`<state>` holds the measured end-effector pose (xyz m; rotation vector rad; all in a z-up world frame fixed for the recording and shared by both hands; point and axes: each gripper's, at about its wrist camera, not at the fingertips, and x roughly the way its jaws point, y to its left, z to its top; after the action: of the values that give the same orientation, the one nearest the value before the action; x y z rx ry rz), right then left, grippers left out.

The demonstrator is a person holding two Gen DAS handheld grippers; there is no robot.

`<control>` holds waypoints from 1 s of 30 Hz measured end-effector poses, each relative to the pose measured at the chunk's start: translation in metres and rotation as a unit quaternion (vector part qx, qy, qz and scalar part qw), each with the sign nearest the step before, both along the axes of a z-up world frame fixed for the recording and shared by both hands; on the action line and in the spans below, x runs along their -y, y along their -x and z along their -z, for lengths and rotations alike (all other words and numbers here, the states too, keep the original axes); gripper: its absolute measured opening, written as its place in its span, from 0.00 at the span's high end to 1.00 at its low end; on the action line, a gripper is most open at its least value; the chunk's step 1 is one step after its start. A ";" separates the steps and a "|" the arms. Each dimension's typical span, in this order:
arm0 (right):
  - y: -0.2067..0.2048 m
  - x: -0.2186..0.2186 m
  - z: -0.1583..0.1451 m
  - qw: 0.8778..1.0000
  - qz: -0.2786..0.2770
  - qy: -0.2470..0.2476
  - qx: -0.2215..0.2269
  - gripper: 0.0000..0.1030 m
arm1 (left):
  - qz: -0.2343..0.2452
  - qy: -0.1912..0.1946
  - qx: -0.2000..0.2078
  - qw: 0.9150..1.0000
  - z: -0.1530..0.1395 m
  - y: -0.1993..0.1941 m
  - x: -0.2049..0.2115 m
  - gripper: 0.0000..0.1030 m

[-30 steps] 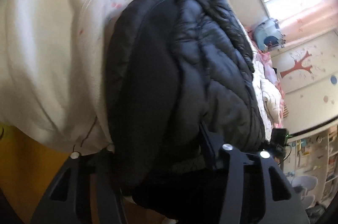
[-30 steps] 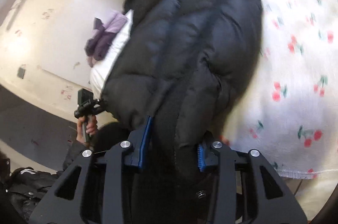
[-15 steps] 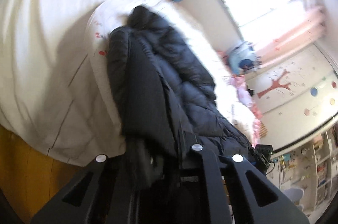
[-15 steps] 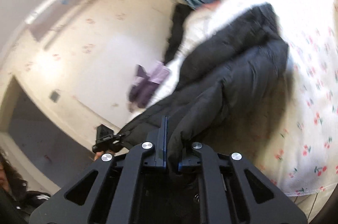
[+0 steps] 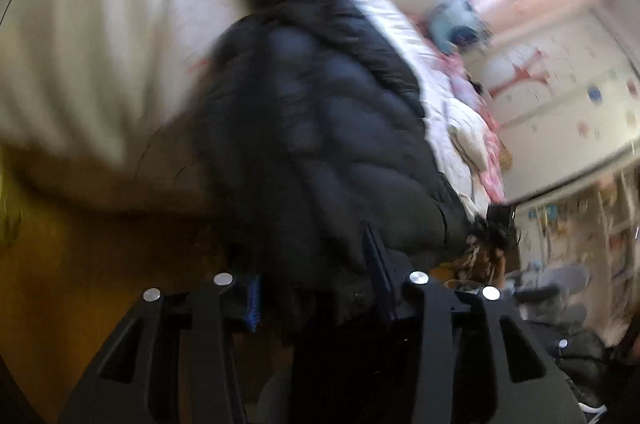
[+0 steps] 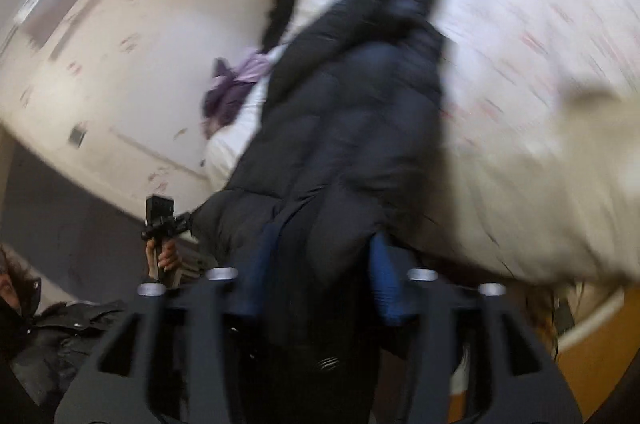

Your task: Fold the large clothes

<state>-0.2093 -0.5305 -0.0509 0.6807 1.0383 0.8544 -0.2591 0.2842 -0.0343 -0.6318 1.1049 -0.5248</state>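
A black puffer jacket lies lengthwise on a bed with a white cherry-print sheet. My left gripper stands open with the jacket's near hem bunched between its fingers. In the right wrist view the same jacket runs away from my right gripper, which is also open with jacket fabric between its blue pads. Both views are motion-blurred.
The sheet hangs over the bed's near edge above a yellow-brown floor. A purple garment lies at the bed's far side. Pink and white bedding is piled on the right. A person's hand holding a camera grip is at the left.
Both grippers were shut on the jacket half a second ago and have opened wide. The cameras have swung down toward the bed, and the jacket has dropped back onto it.
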 end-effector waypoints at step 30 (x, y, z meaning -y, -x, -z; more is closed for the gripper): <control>-0.011 -0.081 0.111 0.984 -0.074 -0.158 -0.026 0.88 | 0.020 0.086 -0.052 0.995 0.093 -0.043 0.043 0.70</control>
<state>-0.1980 -0.4494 -0.1622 0.9040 1.0181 1.1503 -0.2164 0.2409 -0.1269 -0.7967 1.1807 -0.6312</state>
